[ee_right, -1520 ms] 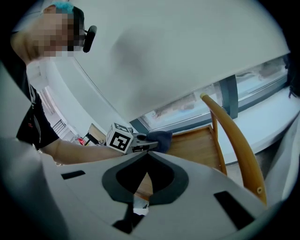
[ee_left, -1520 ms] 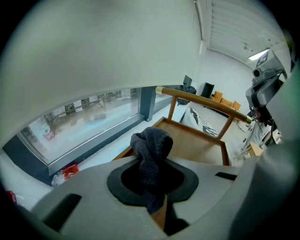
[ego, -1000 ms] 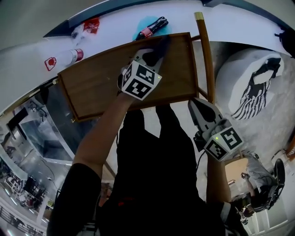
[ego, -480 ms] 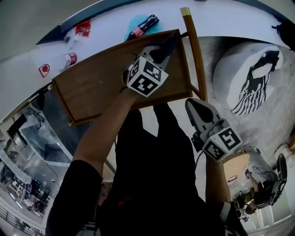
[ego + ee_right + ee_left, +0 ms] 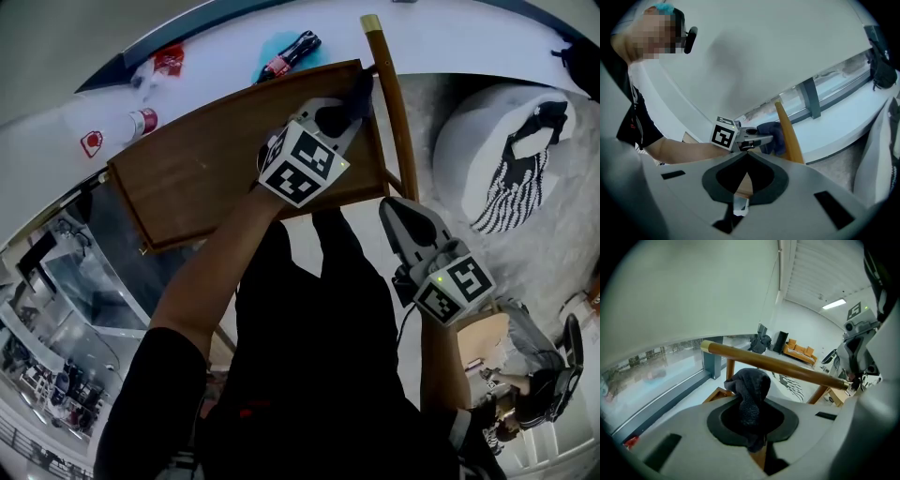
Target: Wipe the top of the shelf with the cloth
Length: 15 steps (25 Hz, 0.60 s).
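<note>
The shelf's brown wooden top (image 5: 206,169) lies tilted across the head view. My left gripper (image 5: 347,108) is over its far right corner, shut on a dark cloth (image 5: 359,94) that rests on the wood beside an upright wooden pole (image 5: 398,122). In the left gripper view the cloth (image 5: 750,390) bunches up out of the left gripper (image 5: 751,420), with the pole (image 5: 787,367) just behind it. My right gripper (image 5: 398,214) hangs off the shelf's near right corner, shut and empty. The right gripper view looks past the right gripper (image 5: 746,157) at the left gripper (image 5: 761,137) and cloth (image 5: 771,136).
On the white ledge behind the shelf lie a dark bottle on a blue patch (image 5: 291,54), a red packet (image 5: 167,61) and a white bottle with a red label (image 5: 131,124). A white cushion with a striped cloth (image 5: 511,159) sits on the right. Another person (image 5: 525,356) is low right.
My left gripper has slid the cloth rightward along the shelf's far edge to the right corner by the pole. The right gripper has hardly moved.
</note>
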Each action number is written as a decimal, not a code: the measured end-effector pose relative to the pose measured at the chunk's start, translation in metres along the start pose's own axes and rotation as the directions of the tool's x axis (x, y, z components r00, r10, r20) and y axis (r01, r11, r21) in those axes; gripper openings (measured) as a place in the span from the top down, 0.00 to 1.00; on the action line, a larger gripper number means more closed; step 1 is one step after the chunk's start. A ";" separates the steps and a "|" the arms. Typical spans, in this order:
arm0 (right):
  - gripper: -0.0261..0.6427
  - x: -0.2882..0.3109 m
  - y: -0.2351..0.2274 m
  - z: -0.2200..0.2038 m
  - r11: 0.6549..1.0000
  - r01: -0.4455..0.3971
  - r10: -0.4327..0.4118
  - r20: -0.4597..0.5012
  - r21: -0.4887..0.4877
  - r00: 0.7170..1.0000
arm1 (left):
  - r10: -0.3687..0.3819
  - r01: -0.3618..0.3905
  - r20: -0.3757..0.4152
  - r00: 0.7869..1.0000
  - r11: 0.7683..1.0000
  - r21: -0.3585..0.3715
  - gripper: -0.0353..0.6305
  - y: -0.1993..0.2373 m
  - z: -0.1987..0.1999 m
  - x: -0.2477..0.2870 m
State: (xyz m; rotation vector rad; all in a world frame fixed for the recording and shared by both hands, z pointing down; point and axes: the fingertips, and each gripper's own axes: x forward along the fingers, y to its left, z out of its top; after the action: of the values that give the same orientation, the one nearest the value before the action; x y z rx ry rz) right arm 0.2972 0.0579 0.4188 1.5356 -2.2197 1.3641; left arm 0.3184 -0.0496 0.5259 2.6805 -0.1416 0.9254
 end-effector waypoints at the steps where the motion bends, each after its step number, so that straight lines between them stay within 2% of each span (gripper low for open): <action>1: 0.95 0.002 0.002 0.001 1.000 -0.003 0.003 0.000 -0.004 1.000 | 0.003 -0.003 0.015 1.000 1.000 -0.005 0.86 0.000 0.003 -0.007; 7: 0.95 0.018 0.029 0.008 0.999 -0.028 0.028 -0.009 -0.035 1.000 | 0.042 -0.040 0.095 0.995 0.999 -0.017 0.86 0.005 0.002 -0.073; 12: 0.95 0.044 0.066 0.008 0.995 -0.066 0.063 -0.039 -0.079 0.997 | 0.150 -0.149 0.105 0.983 0.989 -0.019 0.86 0.026 -0.029 -0.147; 15: 0.95 0.066 0.093 0.003 0.988 -0.108 0.100 -0.073 -0.109 0.992 | 0.235 -0.232 0.108 0.966 0.972 -0.041 0.86 0.045 -0.055 -0.197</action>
State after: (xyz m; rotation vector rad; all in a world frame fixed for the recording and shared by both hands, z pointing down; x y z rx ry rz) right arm 0.1929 0.0175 0.3969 1.3344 -2.3218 1.2717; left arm 0.1227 -0.0758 0.4572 2.7313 -0.5012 0.8291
